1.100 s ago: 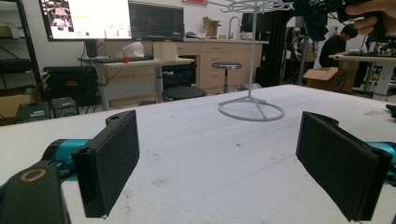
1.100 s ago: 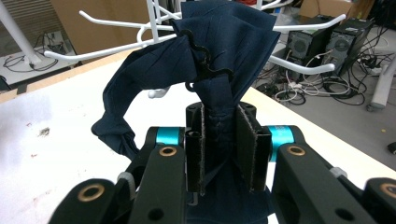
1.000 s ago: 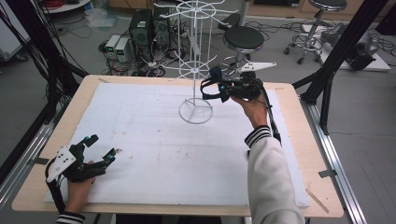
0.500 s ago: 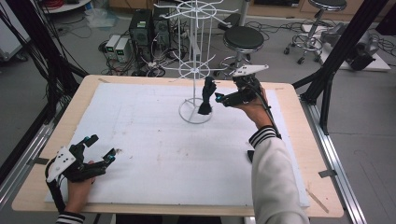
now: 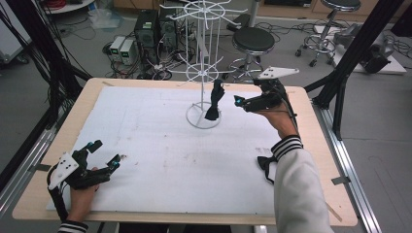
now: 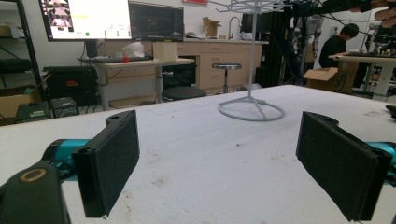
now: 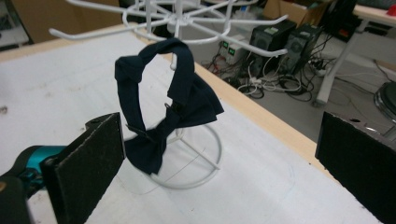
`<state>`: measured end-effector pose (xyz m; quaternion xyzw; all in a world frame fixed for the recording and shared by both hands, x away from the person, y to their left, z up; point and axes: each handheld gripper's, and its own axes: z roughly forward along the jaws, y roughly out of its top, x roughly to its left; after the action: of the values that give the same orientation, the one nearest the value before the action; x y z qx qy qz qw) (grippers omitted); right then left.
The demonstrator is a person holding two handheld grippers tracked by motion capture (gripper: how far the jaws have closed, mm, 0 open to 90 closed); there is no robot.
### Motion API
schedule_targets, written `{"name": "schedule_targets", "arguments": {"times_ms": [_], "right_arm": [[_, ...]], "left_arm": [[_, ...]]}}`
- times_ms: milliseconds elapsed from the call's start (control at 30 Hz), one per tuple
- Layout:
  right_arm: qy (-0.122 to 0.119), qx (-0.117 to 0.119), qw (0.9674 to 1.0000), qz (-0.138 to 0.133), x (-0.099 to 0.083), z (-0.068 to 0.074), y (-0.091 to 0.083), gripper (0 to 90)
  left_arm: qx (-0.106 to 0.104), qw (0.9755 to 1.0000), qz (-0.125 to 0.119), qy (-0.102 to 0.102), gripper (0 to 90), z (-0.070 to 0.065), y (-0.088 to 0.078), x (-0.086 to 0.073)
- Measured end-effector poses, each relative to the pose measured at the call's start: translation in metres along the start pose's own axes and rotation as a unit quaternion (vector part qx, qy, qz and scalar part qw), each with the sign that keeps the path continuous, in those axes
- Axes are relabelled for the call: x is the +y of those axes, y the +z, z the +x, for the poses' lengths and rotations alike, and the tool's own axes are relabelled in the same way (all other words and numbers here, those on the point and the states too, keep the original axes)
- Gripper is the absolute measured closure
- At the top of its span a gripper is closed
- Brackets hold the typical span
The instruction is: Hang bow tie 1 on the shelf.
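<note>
High view: a white wire display stand [image 5: 202,73] rises from a ring base on the far middle of the white-covered counter [image 5: 145,145]. A dark bow tie [image 5: 214,101] hangs by its strap from one arm of the stand's lower tier and dangles over the ring base. The right claw [image 5: 239,102] sits just to the bow tie's right, apart from it, its jaws having just been opening with nothing between them. A second dark bow tie [image 5: 265,164] lies flat beside the person's striped cuff, near the right edge. The left claw [image 5: 104,155] rests on the near-left corner, released and empty, with a wide bare stretch of counter between it and the stand.

Left gripper view: the left claw [image 6: 217,154] stands spread wide over bare counter [image 6: 201,168]; the stand's ring base [image 6: 251,111] lies well ahead.

Right gripper view: the right claw [image 7: 224,163] is released, jaws wide. The bow tie [image 7: 173,112] hangs from a wire arm of the stand [image 7: 177,18], near the left jaw, above the ring. The counter's wooden edge [image 7: 261,116] runs just behind.
</note>
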<state>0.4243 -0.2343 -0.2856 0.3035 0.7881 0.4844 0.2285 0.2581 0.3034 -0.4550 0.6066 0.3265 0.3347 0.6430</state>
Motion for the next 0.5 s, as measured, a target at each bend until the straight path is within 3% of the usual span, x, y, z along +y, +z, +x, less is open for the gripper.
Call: {"name": "schedule_targets", "arguments": {"times_ms": [233, 500], "right_arm": [[0.011, -0.019, 0.9996, -0.018, -0.011, 0.002, -0.03, 0.8], [0.022, -0.03, 0.9983, -0.046, -0.037, 0.01, -0.067, 0.8]], "left_arm": [[-0.001, 1.0, -0.001, 0.002, 13.8, 0.0, 0.0, 0.0], [0.0, 1.0, -0.001, 0.0, 13.8, 0.0, 0.0, 0.0]]}}
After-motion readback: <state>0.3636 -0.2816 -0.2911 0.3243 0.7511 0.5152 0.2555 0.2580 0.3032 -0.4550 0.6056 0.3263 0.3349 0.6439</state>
